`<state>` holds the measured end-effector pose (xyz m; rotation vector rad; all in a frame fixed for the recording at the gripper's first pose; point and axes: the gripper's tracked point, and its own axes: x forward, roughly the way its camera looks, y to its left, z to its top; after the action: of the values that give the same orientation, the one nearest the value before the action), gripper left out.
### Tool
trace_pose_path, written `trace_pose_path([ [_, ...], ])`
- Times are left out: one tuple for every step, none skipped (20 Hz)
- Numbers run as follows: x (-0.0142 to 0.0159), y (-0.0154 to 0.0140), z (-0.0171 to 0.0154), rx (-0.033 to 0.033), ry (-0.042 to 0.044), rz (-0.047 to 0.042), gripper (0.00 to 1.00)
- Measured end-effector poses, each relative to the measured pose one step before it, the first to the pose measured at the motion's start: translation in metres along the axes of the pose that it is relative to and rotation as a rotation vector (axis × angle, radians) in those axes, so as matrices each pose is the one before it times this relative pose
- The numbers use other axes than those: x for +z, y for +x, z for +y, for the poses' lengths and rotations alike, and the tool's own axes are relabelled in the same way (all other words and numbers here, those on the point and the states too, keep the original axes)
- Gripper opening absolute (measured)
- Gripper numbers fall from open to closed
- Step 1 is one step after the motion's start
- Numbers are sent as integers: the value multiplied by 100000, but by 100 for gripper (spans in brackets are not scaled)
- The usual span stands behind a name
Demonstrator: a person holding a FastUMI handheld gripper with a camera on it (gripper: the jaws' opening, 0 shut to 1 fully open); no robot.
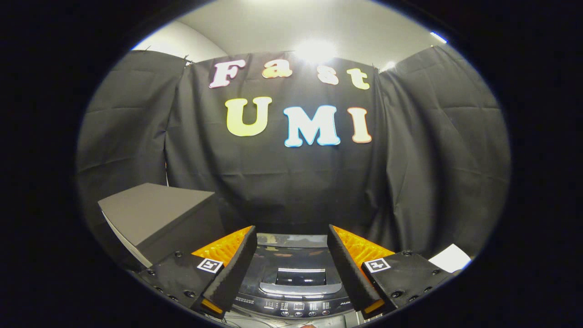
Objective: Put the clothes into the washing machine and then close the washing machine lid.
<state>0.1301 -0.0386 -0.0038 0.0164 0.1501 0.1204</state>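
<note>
Washer (291, 278) partly hidden: both sides masked by the fingers, near edge cut off. No clothes discernible. Dark glossy lid down, reflecting light; control panel along the near edge, markings too small to make out. Gripper (291, 269) spread wide, holding nothing; washer sits between and just beyond the fingers. Grey box (159, 218) beside it.
</note>
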Motion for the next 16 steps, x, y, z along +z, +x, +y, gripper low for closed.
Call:
trace_pose_path([
  [756, -693, 198, 516, -617, -1452, 97],
  [742, -765, -12, -378, -1011, -1635, 97],
  [624, -720, -73, -203, -1308, -1390, 97],
  [512, -771, 75, 41, -374, -1205, 97],
  [454, -827, 258, 333, -1, -1655, 97],
  [330, -763, 2, -331, -292, -1504, 97],
  [-18, -659, -124, -846, -333, -1098, 97],
  [-103, -477, 30, -476, -196, -592, 97],
  [-388, -362, 127, -326, 160, 384, 97],
  [-304, -371, 135, 142, 354, 540, 97],
  [-98, -347, 118, -203, 499, 81, 97],
  [403, -371, -3, -131, 315, -1117, 97],
  [617, -231, 2, -312, 416, -1898, 97],
  [463, -98, 60, 288, 273, -1225, 97],
  [-11, 121, 57, 91, 263, -916, 97],
  [0, -8, -112, -419, 106, -391, 97],
])
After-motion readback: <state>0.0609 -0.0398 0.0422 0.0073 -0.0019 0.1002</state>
